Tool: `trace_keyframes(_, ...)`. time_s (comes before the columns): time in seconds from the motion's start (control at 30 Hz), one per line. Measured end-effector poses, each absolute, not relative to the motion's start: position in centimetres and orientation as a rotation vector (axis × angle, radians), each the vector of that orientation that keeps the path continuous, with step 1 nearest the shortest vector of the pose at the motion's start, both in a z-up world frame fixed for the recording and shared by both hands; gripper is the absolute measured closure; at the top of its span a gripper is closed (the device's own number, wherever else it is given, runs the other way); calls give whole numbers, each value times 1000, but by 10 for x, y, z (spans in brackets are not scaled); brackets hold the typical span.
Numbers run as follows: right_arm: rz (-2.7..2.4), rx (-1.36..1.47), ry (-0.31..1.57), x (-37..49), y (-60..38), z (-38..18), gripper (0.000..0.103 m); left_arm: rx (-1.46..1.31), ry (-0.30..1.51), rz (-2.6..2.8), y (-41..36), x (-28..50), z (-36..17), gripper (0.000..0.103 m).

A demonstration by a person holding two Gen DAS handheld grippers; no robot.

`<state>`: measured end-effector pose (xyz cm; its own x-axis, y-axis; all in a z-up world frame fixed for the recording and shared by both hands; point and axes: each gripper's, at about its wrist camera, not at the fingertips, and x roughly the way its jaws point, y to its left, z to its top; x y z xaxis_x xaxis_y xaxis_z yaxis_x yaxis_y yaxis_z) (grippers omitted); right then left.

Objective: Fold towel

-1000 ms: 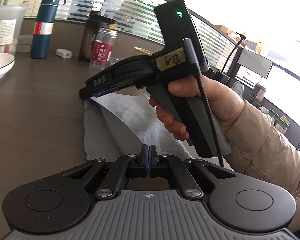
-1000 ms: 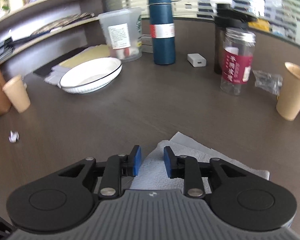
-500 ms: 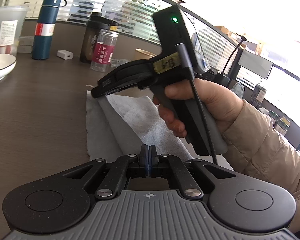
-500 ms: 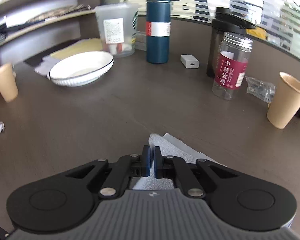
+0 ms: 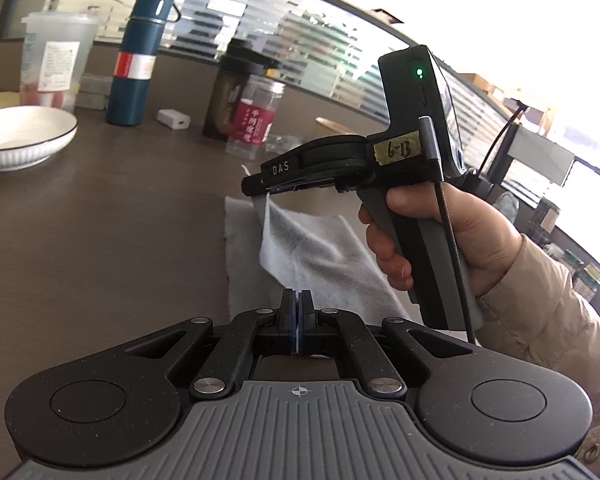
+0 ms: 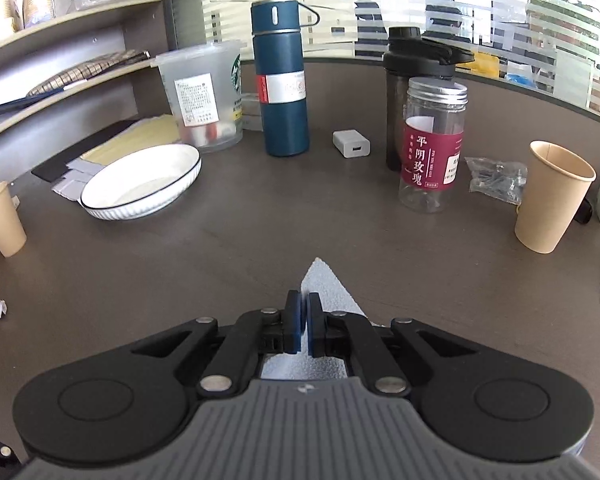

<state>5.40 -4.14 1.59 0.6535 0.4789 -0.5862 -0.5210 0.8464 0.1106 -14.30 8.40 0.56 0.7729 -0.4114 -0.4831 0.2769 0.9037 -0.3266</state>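
Both hand-held grippers are clamped on the towel [image 5: 316, 248], which lies on the tabletop [image 5: 100, 220] in front of the person, well clear of the clutter at the back. Left hand-held gripper [image 5: 299, 312]: jaws pressed together, pinching the near edge of the towel; a thin white layer shows between the blue pads. Right hand-held gripper [image 6: 303, 320]: jaws also pressed together on cloth, with a towel corner poking out as a white point just past the tips. From the left wrist view, the right hand [image 5: 440, 240] holds its tool above the far end of the towel, and the top layer hangs down from its tip, lifted off a bottom layer that lies flat beneath. Key relation: the towel's long axis runs away from the left hand-held gripper toward the right one, so the two grips sit at opposite ends of one long edge, left near, right far. My read: the held edge has to travel sideways across the long axis, both hands moving together to keep it taut. Risk: uneven lift would skew the fold or drag the bottom layer. Bowl [image 6: 140, 184], blue flask [image 6: 282, 80], jar [image 6: 432, 144] and paper cup [image 6: 552, 196] sit well apart from the cloth, no obstruction.
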Motion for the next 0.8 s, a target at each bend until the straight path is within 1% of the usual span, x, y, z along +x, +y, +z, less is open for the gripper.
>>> trace_keyframes(0.5, 578, -55, 657, 65, -34, -3, 99, -237, 627, -309, 94, -138, -3, 101)
trace_keyframes(0.53, 583, -45, 654, 66, -34, -3, 97, -236, 628, -309, 95, -138, -3, 101)
trace_keyframes(0.57, 586, -31, 648, 66, -36, -2, 92, -235, 629, -309, 95, -138, -3, 101)
trace_keyframes(0.63, 596, -1, 636, 67, -40, 0, 90, -229, 632, -309, 95, -138, -3, 101)
trace_keyframes(0.7, 604, 23, 631, 68, -43, 3, 85, -224, 635, -309, 94, -138, -3, 101)
trace_keyframes(0.8, 609, 46, 612, 67, -48, 9, 84, -216, 642, -310, 94, -137, -3, 101)
